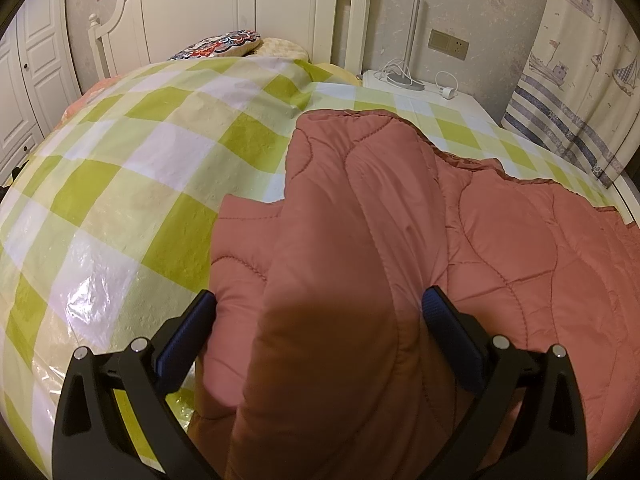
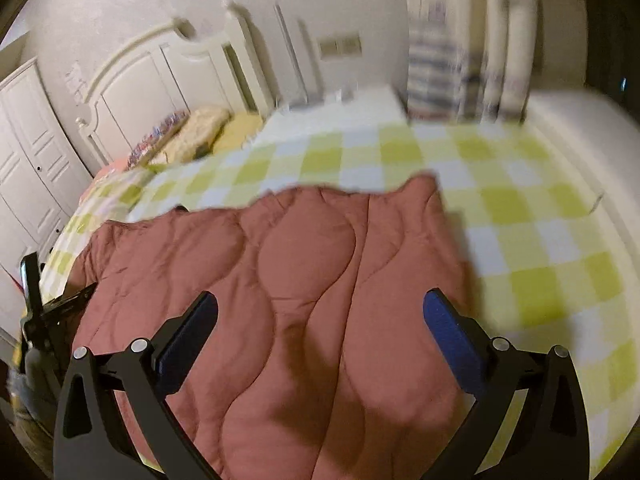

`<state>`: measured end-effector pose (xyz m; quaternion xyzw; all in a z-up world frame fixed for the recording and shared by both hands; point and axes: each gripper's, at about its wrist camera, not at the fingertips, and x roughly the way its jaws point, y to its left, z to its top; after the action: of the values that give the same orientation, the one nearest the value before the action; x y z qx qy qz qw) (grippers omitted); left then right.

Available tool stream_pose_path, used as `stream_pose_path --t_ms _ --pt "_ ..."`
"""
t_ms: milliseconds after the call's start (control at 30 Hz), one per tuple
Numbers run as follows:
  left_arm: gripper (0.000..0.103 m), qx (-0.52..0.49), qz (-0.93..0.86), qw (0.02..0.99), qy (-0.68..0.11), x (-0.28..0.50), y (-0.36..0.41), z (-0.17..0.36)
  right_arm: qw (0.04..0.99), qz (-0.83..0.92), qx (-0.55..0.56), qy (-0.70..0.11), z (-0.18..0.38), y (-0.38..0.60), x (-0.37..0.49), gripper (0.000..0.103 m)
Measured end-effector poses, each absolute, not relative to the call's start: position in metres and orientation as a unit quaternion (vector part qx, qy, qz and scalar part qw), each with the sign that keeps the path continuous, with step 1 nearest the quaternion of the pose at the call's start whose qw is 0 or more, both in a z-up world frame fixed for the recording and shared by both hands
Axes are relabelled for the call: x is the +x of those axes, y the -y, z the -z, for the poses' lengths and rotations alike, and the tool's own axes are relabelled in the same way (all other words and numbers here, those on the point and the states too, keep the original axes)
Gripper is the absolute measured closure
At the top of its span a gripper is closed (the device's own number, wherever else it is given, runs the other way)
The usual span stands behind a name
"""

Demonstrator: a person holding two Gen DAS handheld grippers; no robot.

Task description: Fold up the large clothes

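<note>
Jacket (image 1: 400, 248) lies on the bed (image 1: 120, 184), a raised fold between the left claw's (image 1: 320, 308) spread fingers. Right claw (image 2: 320, 308) hovers released above it. Pinch that fold deep, through both layers, before lifting across.

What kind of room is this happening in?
Most likely a bedroom in a home. There is a bed with a white headboard and pillows, a checked cover spread over it, and a white wardrobe along the wall.
</note>
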<state>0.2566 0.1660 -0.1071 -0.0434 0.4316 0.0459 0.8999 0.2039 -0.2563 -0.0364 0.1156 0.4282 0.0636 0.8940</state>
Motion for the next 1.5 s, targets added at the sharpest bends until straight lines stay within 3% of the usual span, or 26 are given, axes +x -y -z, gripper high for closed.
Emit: stream_pose_path --t_ms 100,400,533,667,833,1000,1500 --pt "0.002 -0.045 -0.044 0.900 -0.431 0.256 -0.167 0.107 0.877 -0.046 0.109 -0.465 0.067 0.256 0.223 0.004" --pt "0.002 -0.044 -0.046 0.903 -0.426 0.254 -0.166 0.106 0.897 -0.023 0.096 -0.431 0.038 0.244 0.242 0.005" --pt "0.002 -0.047 -0.045 0.902 -0.426 0.254 -0.167 0.107 0.870 0.000 0.094 -0.484 0.072 0.247 0.275 0.004" --pt "0.002 -0.046 -0.045 0.903 -0.426 0.253 -0.167 0.107 0.867 0.019 0.067 -0.493 0.065 0.236 0.277 0.005" --pt "0.002 -0.043 -0.048 0.903 -0.424 0.253 -0.166 0.108 0.890 0.001 0.054 -0.452 0.041 0.216 0.283 0.005" --pt "0.002 -0.044 -0.048 0.904 -0.424 0.253 -0.167 0.108 0.873 0.011 0.039 -0.486 0.076 0.207 0.305 0.004" --pt "0.002 -0.044 -0.048 0.904 -0.424 0.253 -0.167 0.108 0.884 0.015 0.033 -0.466 0.079 0.206 0.299 0.004"
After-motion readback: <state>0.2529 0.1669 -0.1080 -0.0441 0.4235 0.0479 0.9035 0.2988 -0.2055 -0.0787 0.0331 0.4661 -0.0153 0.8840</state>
